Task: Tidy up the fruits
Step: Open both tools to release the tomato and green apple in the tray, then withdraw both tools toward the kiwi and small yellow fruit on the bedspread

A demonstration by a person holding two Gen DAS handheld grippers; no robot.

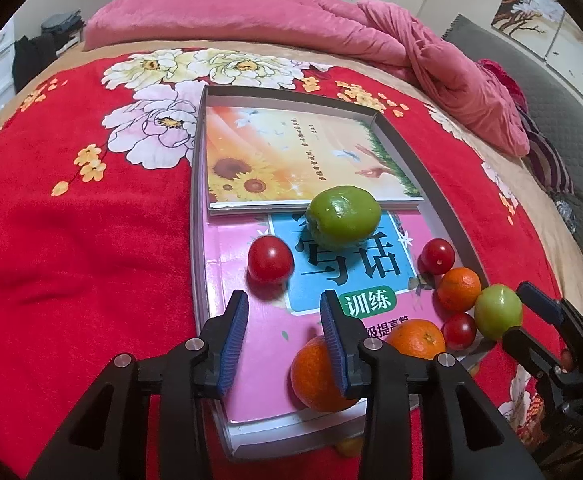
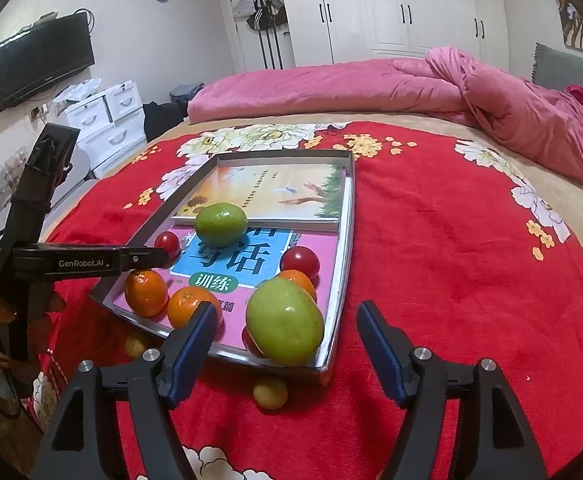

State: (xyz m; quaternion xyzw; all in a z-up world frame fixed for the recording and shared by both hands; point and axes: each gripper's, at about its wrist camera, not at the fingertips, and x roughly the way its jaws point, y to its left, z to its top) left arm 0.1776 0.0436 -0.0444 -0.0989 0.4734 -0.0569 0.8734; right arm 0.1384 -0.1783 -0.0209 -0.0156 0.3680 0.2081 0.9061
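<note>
A shallow grey tray [image 1: 411, 152] [image 2: 345, 216] on the red bed cover holds two books and the fruit. In it lie two green fruits [image 1: 343, 217] [image 2: 284, 322], three oranges [image 1: 317, 376] [image 2: 146, 293] and three red tomatoes [image 1: 270, 259] [image 2: 300, 262]. My left gripper [image 1: 285, 344] is open and empty over the tray's near left part, an orange beside its right finger. My right gripper [image 2: 287, 344] is open around the near green fruit at the tray's corner, apart from it; it also shows in the left wrist view [image 1: 527, 312].
Two small yellow fruits [image 2: 270, 392] [image 2: 137, 344] lie on the red flowered cover [image 2: 451, 260] just outside the tray's near rim. A pink quilt [image 2: 491, 96] is bunched at the far side of the bed. A white dresser [image 2: 107, 124] stands at the left.
</note>
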